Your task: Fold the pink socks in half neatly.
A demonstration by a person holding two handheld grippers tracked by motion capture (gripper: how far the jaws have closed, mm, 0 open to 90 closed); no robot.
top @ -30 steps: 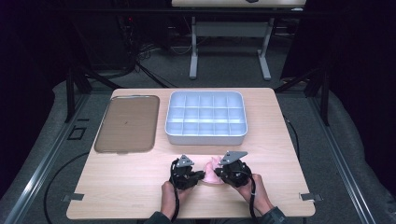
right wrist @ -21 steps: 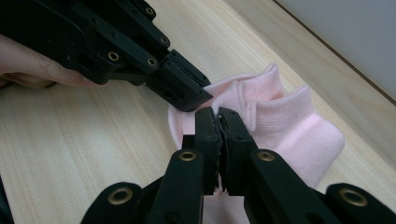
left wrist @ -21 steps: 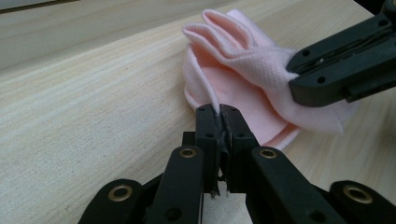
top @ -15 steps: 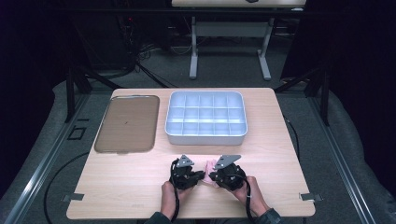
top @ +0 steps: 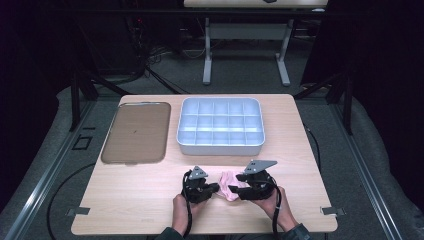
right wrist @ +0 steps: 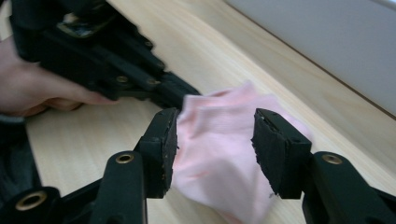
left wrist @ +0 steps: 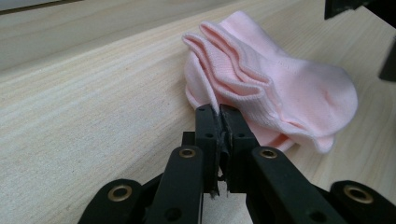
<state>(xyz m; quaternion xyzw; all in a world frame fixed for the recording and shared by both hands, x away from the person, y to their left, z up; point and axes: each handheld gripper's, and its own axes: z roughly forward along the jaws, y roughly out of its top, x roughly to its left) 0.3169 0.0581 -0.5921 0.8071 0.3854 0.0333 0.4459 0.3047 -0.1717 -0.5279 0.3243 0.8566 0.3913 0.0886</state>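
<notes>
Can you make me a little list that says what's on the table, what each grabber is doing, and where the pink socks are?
thing in hand: pink socks, folded, lying on the table
left gripper: shut on the socks' edge
right gripper: jaws have just been opening, socks between them, pads apart
divided tray: behind the socks, compartments bare
brown tray: left of the divided tray

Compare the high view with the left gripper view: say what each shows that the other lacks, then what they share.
High view alone: the grey compartment tray, the brown flat tray beside it, both hands, and the right gripper, whose jaws have just been opening around the sock. Left gripper view alone: the sock's ribbed cuff layers and the left gripper shut on a cuff edge. Shared: the pink sock on the wooden table.
</notes>
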